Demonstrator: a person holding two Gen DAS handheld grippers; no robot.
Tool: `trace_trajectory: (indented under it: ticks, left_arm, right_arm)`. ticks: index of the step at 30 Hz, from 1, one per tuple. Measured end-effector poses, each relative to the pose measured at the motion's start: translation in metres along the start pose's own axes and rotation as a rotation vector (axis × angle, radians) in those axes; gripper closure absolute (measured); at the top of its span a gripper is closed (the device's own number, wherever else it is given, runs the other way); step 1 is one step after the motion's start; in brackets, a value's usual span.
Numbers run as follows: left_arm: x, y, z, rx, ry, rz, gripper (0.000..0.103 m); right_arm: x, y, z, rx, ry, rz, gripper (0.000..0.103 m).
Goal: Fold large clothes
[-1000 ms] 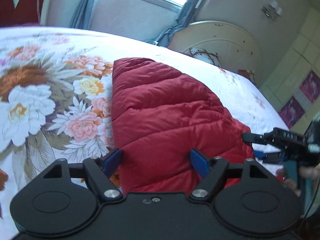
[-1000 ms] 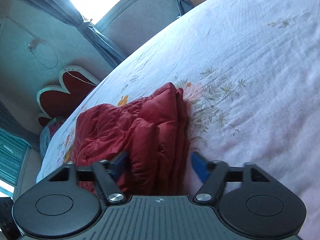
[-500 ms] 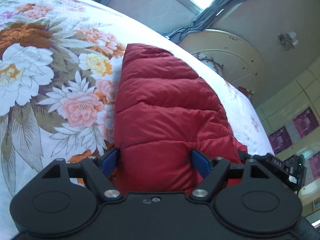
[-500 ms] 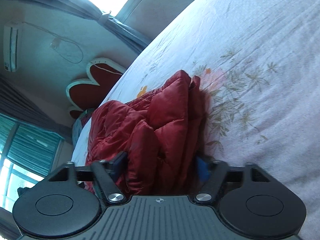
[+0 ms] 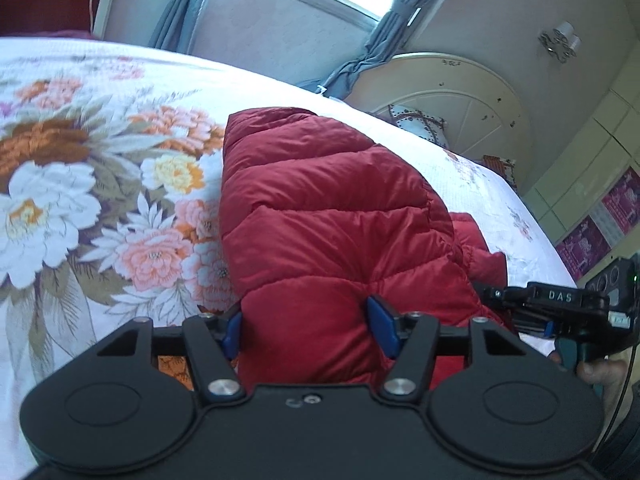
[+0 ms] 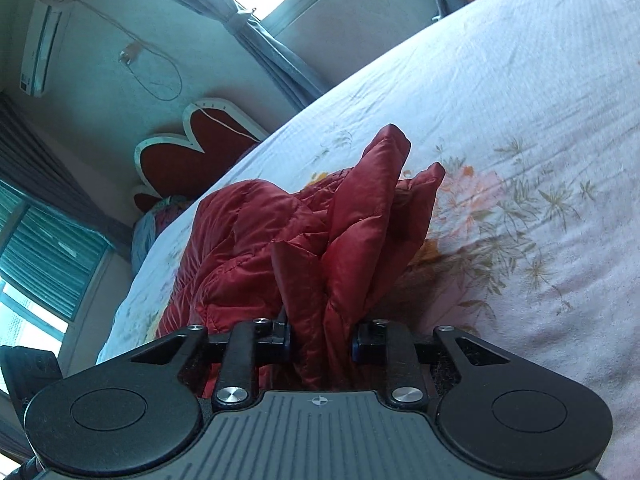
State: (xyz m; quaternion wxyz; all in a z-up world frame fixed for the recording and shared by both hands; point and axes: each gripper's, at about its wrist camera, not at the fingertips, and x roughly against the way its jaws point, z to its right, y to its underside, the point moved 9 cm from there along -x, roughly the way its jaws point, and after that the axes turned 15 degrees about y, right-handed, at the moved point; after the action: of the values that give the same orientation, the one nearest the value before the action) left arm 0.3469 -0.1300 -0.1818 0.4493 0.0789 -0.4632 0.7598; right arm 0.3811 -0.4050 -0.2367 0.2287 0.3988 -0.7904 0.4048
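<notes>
A red quilted jacket [image 5: 332,216] lies folded lengthwise on the flowered bedsheet [image 5: 80,200]. My left gripper [image 5: 306,326] holds its near hem; the jaws are closing and both blue pads [image 5: 380,322] dent the padding. In the right wrist view the jacket [image 6: 360,232] is bunched into upright folds, and my right gripper [image 6: 321,340] is closing with its pads pressed on that bunch. The right gripper [image 5: 496,300] also shows at the jacket's right edge, held by a person's hand [image 5: 600,372].
The bed [image 6: 520,120] stretches away pale and flowered on all sides of the jacket. A red heart-shaped headboard [image 6: 192,160] stands at one end, a round white board [image 5: 460,96] at the other. A window with grey curtains [image 5: 360,52] lies beyond the bed.
Both pairs of jaws have narrowed onto the jacket. On the right the fabric has gathered into taller folds between the pads, and that view has rolled a little.
</notes>
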Motion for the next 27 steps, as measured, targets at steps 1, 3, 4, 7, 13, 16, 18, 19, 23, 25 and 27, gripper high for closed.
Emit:
trace_trajectory:
  ticks: [1,3,4,7,13,16,18,19,23,25,27]
  left_arm:
    - [0.003,-0.001,0.001,-0.01,-0.001,-0.001,0.043]
    - [0.009,-0.004,0.002,-0.026,0.005,0.003,0.043]
    - [0.013,-0.005,0.001,-0.032,0.01,0.005,0.043]
    - [0.029,-0.011,-0.005,-0.048,0.028,0.014,0.043]
    - [0.076,-0.028,-0.035,-0.074,0.056,0.027,0.043]
    - [0.102,-0.038,-0.058,-0.079,0.061,0.04,0.043]
    - [0.118,-0.044,-0.075,-0.078,0.061,0.047,0.043]
    - [0.125,-0.046,-0.085,-0.076,0.059,0.05,0.043]
    - [0.151,-0.053,-0.127,-0.056,0.042,0.047,0.043]
    - [0.162,-0.056,-0.149,-0.038,0.03,0.037,0.043]
    - [0.172,-0.058,-0.173,-0.019,0.016,0.024,0.043]
  right_arm:
    - [0.003,0.001,-0.004,0.004,0.001,0.006,0.079]
    - [0.007,0.003,-0.014,0.013,0.007,0.022,0.079]
    - [0.01,0.005,-0.019,0.017,0.011,0.029,0.079]
    - [0.015,0.011,-0.038,0.025,0.02,0.053,0.079]
    - [0.011,0.028,-0.1,0.052,0.038,0.092,0.079]
    - [0.0,0.034,-0.138,0.072,0.042,0.1,0.079]
    - [-0.01,0.038,-0.164,0.085,0.043,0.104,0.079]
    - [-0.016,0.04,-0.177,0.091,0.043,0.103,0.079]
    - [-0.051,0.049,-0.226,0.116,0.046,0.082,0.079]
    - [-0.075,0.056,-0.247,0.126,0.048,0.066,0.079]
    - [-0.099,0.063,-0.265,0.13,0.046,0.046,0.079]
